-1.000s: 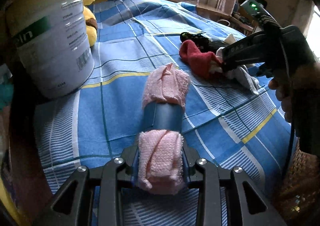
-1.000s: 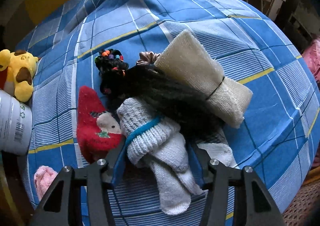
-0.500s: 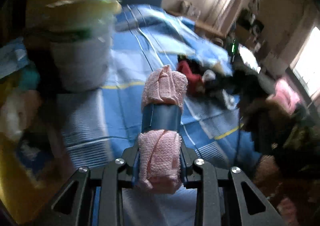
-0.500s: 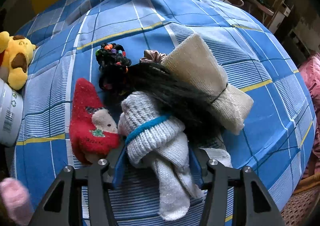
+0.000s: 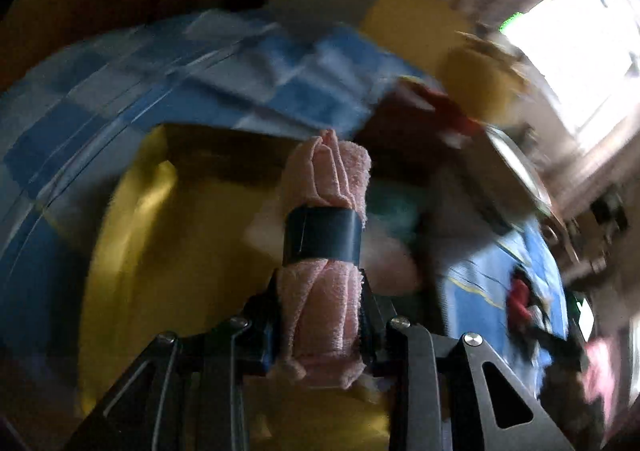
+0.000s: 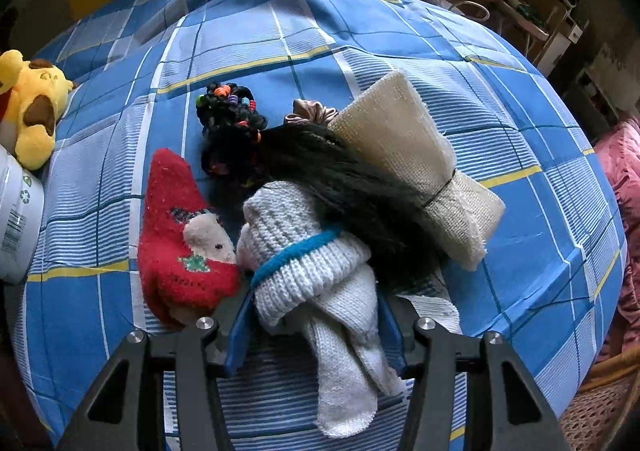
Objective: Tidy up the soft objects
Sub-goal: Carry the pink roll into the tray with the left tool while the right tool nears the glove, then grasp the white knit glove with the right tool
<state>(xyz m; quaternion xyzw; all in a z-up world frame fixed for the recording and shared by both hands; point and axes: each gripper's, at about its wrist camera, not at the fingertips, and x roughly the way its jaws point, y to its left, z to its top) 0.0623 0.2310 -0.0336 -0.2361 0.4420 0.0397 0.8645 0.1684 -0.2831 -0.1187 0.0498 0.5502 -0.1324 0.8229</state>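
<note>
The left gripper [image 5: 322, 315] is clamped on a rolled pink towel [image 5: 324, 251] bound by a dark band [image 5: 322, 237]; the roll stands up from between the jaws toward 12 o'clock. Everything behind it is motion-blurred — a yellow surface [image 5: 132, 251] at 9 o'clock and blue checked fabric at 11 o'clock are all that can be made out.

The right gripper [image 6: 316, 315] is closed around a grey knitted sock bundle with a blue stripe [image 6: 308, 263], whose loose white end hangs down past the jaws at 6 o'clock. The bundle lies on a blue plaid bedspread [image 6: 280, 31], touching a red Christmas sock [image 6: 176, 243] at 9 o'clock and a black wig [image 6: 352, 187] at 1 o'clock. A tied beige cloth roll [image 6: 416, 167] lies against the wig's far side. Black beaded hair ties [image 6: 230, 111] sit at 11 o'clock — a yellow plush toy [image 6: 32, 107] and a white tin [image 6: 16, 219] are well apart at 9 to 10 o'clock.
</note>
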